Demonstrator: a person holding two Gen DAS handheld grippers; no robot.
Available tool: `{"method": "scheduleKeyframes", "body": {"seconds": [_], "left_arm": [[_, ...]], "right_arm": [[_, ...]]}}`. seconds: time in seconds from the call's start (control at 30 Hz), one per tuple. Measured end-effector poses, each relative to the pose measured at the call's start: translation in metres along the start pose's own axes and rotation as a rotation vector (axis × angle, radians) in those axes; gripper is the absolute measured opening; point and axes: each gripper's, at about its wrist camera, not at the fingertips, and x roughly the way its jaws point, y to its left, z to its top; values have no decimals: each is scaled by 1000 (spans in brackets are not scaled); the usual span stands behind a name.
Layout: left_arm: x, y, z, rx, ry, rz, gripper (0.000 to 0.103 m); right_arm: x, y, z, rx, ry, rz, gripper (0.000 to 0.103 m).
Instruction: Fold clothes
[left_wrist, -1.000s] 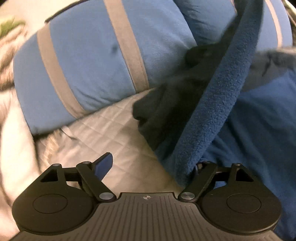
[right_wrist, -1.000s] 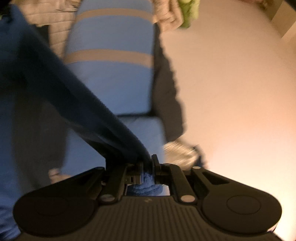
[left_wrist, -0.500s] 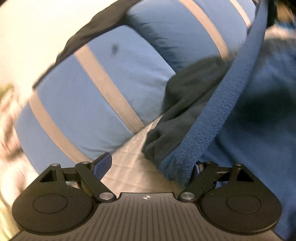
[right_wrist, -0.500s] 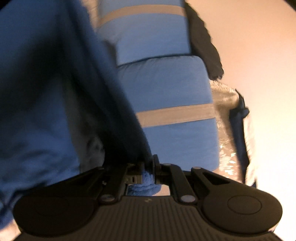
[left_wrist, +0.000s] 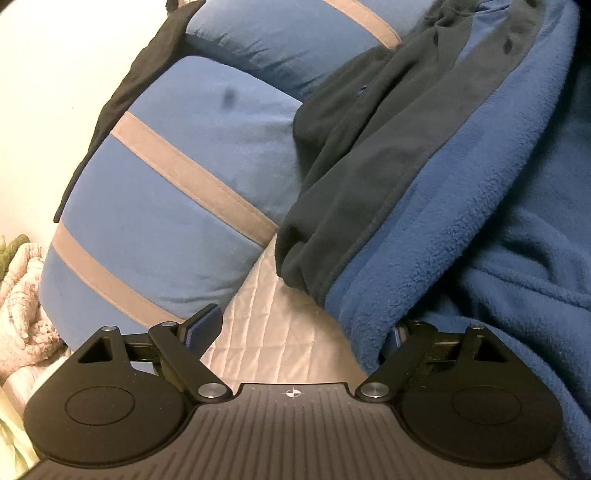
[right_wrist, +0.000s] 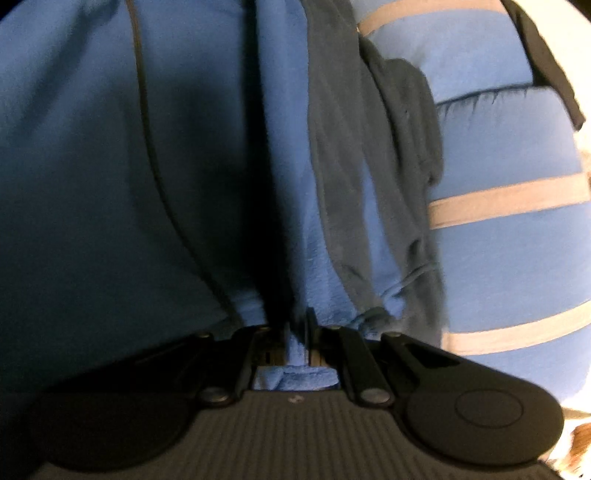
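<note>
Left gripper (left_wrist: 301, 326) jaws wide apart, blue fleece (left_wrist: 461, 229) draped over right finger; right gripper (right_wrist: 297, 332) clamped on fleece edge; striped pillow (left_wrist: 166, 192) beside fleece.

Left tool's (left_wrist: 301, 328) right fingertip buried under blue fleece (left_wrist: 461, 229) — fleece cut off at right edge

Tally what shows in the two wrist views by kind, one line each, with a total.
Blue fleece garment with dark grey panel: 1
Blue pillows with grey stripes: 2
White quilted cover: 1
Pinkish knitted blanket: 1
Grippers, left and right: 2
Total: 7
</note>
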Motion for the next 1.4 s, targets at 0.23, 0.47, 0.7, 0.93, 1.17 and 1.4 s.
{"method": "scheduleKeyframes", "body": {"seconds": [0.23,0.47,0.7,0.93,1.17,1.4], "left_arm": [[5,-4,-5,23,-18,17,87],[7,-8,-9,24,-32,36,88],[-11,1,-8,-104,-20,16,87],[-40,20,-23,-228,-49,-74,87],[-52,68,-48,-534,-51,-191,87],[-38,76,-48,-680,-21,-301,87]], "right_arm": [[-21,10,-4,71,9,132,6],[-14,1,-8,130,-33,126,11],[-36,-25,-32,343,-109,109,86],[-50,-58,-65,430,-119,176,95],[-54,-102,-81,626,-148,244,95],[-4,-129,-98,1005,-164,470,91]]}}
